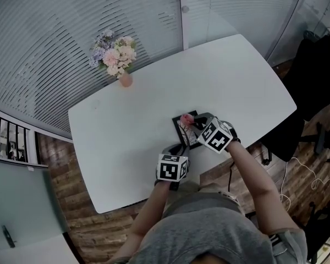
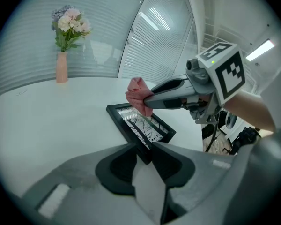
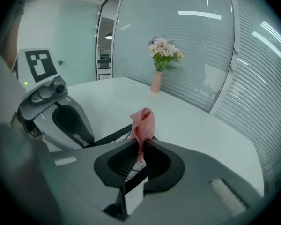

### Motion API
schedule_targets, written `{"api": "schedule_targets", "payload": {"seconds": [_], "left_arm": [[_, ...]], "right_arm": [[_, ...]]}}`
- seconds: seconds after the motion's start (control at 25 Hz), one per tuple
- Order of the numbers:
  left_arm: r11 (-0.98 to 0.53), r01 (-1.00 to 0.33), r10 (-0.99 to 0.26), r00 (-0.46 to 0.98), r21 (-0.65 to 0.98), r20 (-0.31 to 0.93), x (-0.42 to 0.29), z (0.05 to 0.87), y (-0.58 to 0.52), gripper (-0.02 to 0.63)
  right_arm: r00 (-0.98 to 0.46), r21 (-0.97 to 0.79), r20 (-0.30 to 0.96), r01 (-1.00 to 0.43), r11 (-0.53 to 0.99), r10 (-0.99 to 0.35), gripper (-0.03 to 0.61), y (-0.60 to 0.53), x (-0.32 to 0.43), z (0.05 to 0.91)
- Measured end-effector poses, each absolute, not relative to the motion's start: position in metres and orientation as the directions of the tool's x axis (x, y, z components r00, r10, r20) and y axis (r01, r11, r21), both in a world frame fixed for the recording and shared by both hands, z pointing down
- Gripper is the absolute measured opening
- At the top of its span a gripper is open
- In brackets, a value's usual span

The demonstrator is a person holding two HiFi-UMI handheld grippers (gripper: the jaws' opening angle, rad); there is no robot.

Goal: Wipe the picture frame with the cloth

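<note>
A black picture frame (image 1: 185, 131) (image 2: 139, 125) with a tree print lies near the front edge of the white table (image 1: 143, 125). My left gripper (image 1: 180, 149) (image 2: 147, 153) is shut on the frame's near corner. My right gripper (image 1: 198, 125) (image 3: 141, 146) is shut on a pink cloth (image 1: 187, 119) (image 2: 137, 95) (image 3: 144, 124). The bunched cloth touches the frame's glass from above. In the right gripper view only a black edge of the frame (image 3: 107, 137) shows beside the left gripper (image 3: 56, 111).
A pink vase of flowers (image 1: 116, 57) (image 2: 67, 33) (image 3: 162, 55) stands at the table's far left. Glass walls with blinds run behind the table. Wood floor, cables and a dark chair (image 1: 313, 87) lie to the right.
</note>
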State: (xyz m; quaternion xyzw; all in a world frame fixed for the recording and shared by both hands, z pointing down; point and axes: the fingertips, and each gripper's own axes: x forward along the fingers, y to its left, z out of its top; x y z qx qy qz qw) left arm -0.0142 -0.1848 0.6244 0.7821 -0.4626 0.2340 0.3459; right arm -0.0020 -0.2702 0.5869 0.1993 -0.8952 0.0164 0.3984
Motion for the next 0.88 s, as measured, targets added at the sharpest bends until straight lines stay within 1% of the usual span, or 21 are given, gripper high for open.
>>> {"api": "schedule_targets", "payload": {"seconds": [0.44, 0.88], "left_arm": [[-0.337, -0.883, -0.548, 0.466, 0.327, 0.695, -0.014, 0.626, -0.185, 0.103], [-0.332, -0.884, -0.548, 0.465, 0.330, 0.695, -0.015, 0.626, -0.185, 0.103]], "right_arm": [[-0.541, 0.180, 0.734, -0.427, 0.886, -0.410, 0.037, -0.306, 0.007, 0.600], [-0.537, 0.172, 0.746, -0.416, 0.893, -0.394, 0.037, -0.308, 0.005, 0.612]]}}
